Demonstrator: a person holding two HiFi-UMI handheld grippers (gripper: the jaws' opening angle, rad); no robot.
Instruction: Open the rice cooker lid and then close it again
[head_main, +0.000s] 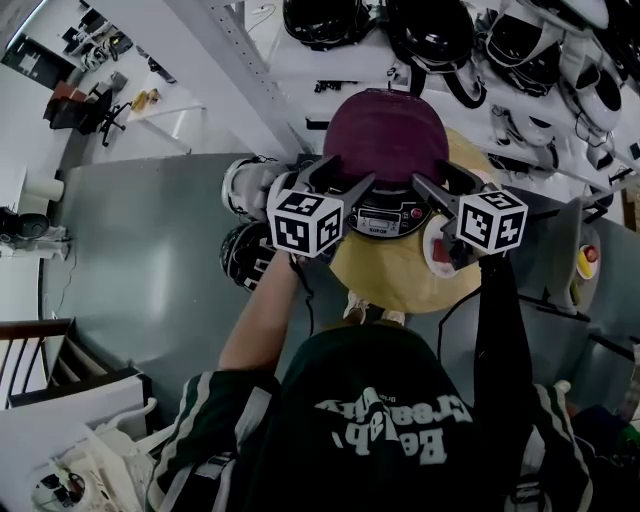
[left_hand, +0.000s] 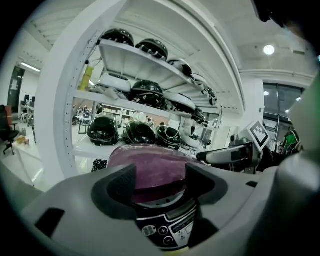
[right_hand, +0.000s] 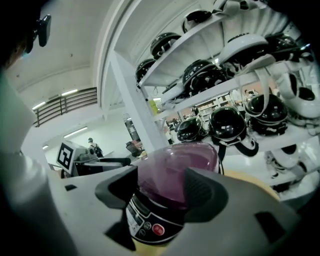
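The rice cooker (head_main: 388, 135) has a dark maroon domed lid, which is down, and a black control panel (head_main: 378, 218) facing me. It stands on a round wooden table (head_main: 385, 280). My left gripper (head_main: 338, 182) hovers at the cooker's front left with its jaws open and nothing between them. My right gripper (head_main: 447, 185) hovers at the front right, also open and empty. In the left gripper view the lid (left_hand: 150, 167) shows beyond the spread jaws of the left gripper (left_hand: 161, 182). The right gripper view frames the lid (right_hand: 180, 165) the same way, past the right gripper (right_hand: 162, 192).
A white shelf rack (head_main: 240, 60) loaded with black and white helmets (head_main: 430, 30) stands right behind the table. Two more helmets (head_main: 245, 255) lie on the grey floor left of the table. A small red-and-white item (head_main: 436, 250) sits on the table's right side.
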